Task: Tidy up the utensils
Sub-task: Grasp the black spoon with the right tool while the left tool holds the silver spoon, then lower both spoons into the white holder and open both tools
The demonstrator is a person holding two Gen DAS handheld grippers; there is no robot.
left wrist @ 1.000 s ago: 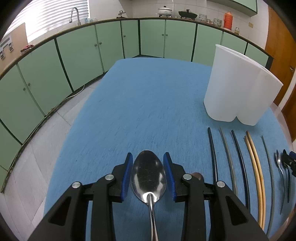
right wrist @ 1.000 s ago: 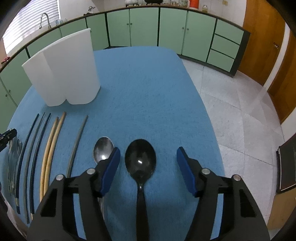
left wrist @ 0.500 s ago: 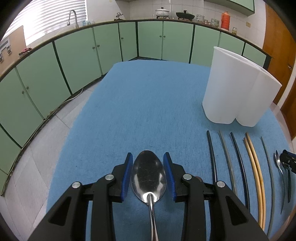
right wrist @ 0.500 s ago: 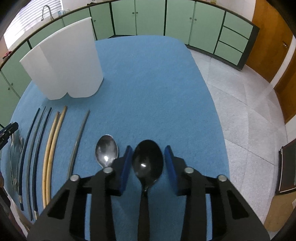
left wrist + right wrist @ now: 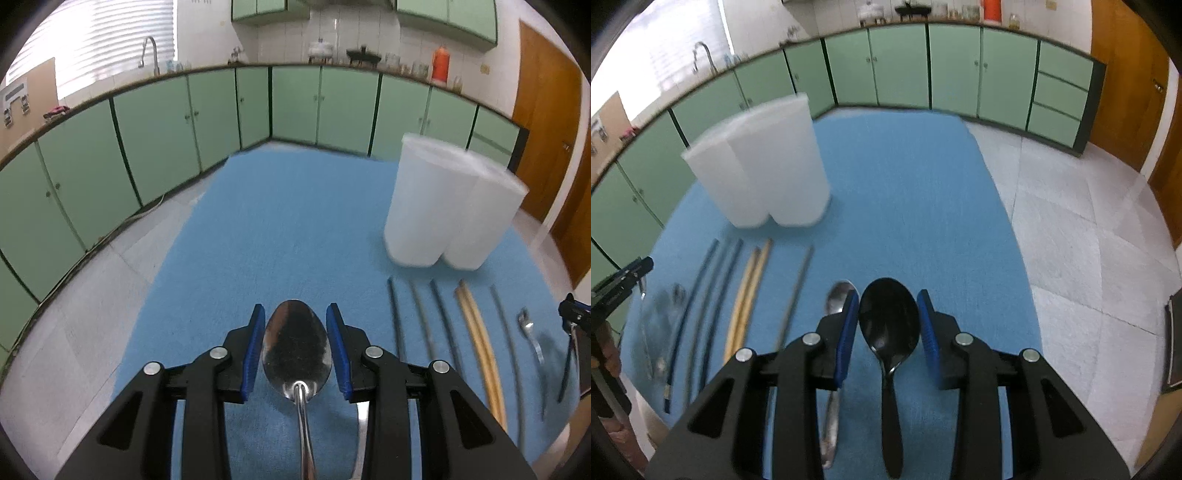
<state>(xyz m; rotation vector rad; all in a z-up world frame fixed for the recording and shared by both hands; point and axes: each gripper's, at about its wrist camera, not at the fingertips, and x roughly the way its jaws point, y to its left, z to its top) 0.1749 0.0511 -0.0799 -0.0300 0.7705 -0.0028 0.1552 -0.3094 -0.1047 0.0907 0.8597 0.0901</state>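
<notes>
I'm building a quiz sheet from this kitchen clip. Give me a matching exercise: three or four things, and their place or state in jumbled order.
Things:
1. shiny metal spoon
2. glossy black spoon
3. white plastic two-compartment holder
4. pale wooden chopstick pair

States:
A. standing upright on the blue tablecloth
B. between the left hand-held gripper pads
C. lying flat among dark sticks
D. between the right hand-held gripper pads

Pairs: 1-B, 2-D, 3-A, 4-C

1. My left gripper (image 5: 295, 347) holds a polished metal spoon (image 5: 295, 349).
2. My right gripper (image 5: 889, 325) holds a glossy black plastic spoon (image 5: 888, 317).
3. Blue cloth (image 5: 288, 221): matt, finely textured.
4. White holder (image 5: 764, 162): smooth matt plastic.
</notes>
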